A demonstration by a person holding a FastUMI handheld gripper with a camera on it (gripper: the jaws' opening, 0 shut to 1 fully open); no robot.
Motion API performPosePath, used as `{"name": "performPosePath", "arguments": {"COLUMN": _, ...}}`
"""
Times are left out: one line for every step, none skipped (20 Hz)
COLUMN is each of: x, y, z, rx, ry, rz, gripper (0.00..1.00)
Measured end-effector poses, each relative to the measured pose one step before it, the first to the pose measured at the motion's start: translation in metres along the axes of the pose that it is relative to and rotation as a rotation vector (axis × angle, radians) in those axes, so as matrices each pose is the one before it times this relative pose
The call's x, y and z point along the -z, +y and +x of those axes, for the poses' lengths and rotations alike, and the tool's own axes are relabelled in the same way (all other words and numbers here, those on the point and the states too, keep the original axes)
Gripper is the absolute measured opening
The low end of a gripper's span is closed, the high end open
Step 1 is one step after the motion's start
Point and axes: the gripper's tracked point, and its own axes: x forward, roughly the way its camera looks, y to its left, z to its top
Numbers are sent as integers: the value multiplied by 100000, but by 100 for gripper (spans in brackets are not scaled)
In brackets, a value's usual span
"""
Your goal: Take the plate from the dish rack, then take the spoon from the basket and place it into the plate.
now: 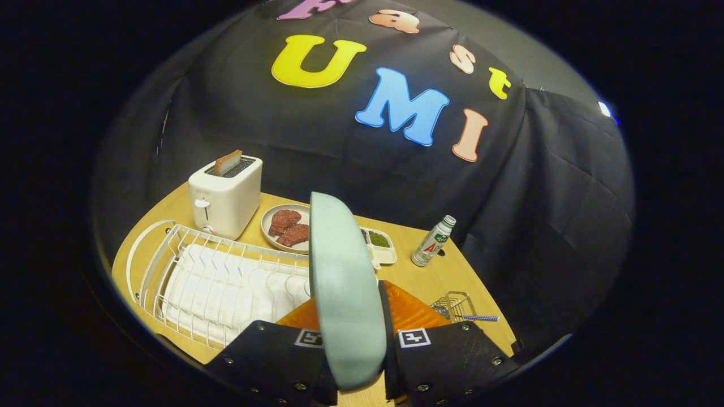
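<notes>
Black cloth walls close off the booth behind a wooden table [435, 277]. Low in the gripper view, the gripper [353, 350] is closed on a pale green plate [342, 294], one finger pressing each face, so the plate stands on edge between them and rises well ahead of the fingertips. Left of the fingers and just ahead lies a white wire dish rack [220, 282] on the table. Beyond it stands a white toaster [225, 195] with a slice of bread [228, 162] sticking up from its slot. Partly hidden behind the plate are a dish of meat [285, 229] and a small tray of greens [380, 244]. To the right of the fingers sits a small wire basket [452, 305] holding a spoon [479, 318], its handle poking out sideways. Farther off on that side stands a bottle [432, 242].
</notes>
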Motion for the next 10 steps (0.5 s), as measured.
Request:
{"name": "performPosePath", "arguments": {"x": 378, "y": -665, "z": -933, "rx": 505, "ry": -206, "rz": 121, "gripper": 31}}
{"name": "performPosePath", "arguments": {"x": 556, "y": -615, "z": -866, "rx": 193, "ry": -118, "rz": 132, "gripper": 31}}
{"name": "performPosePath", "arguments": {"x": 590, "y": -520, "z": -955, "rx": -131, "ry": -199, "rz": 13, "gripper": 31}}
{"name": "performPosePath", "arguments": {"x": 747, "y": -493, "z": -874, "rx": -58, "ry": 66, "rz": -436, "gripper": 31}}
{"name": "performPosePath", "arguments": {"x": 907, "y": -526, "z": -902, "rx": -39, "ry": 539, "rz": -443, "gripper": 31}}
{"name": "performPosePath", "arguments": {"x": 1062, "y": -366, "z": -829, "rx": -243, "ry": 846, "rz": 324, "gripper": 31}}
{"name": "performPosePath", "arguments": {"x": 1183, "y": -335, "z": -870, "rx": -511, "ry": 1435, "rz": 1154, "gripper": 31}}
{"name": "performPosePath", "arguments": {"x": 1409, "y": -317, "z": -681, "rx": -501, "ry": 1848, "rz": 1668, "gripper": 31}}
{"name": "performPosePath", "arguments": {"x": 1309, "y": -275, "z": -652, "rx": -631, "ry": 2011, "rz": 1515, "gripper": 31}}
{"name": "performPosePath", "arguments": {"x": 1459, "y": -352, "z": -464, "rx": -396, "ry": 2009, "rz": 855, "gripper": 31}}
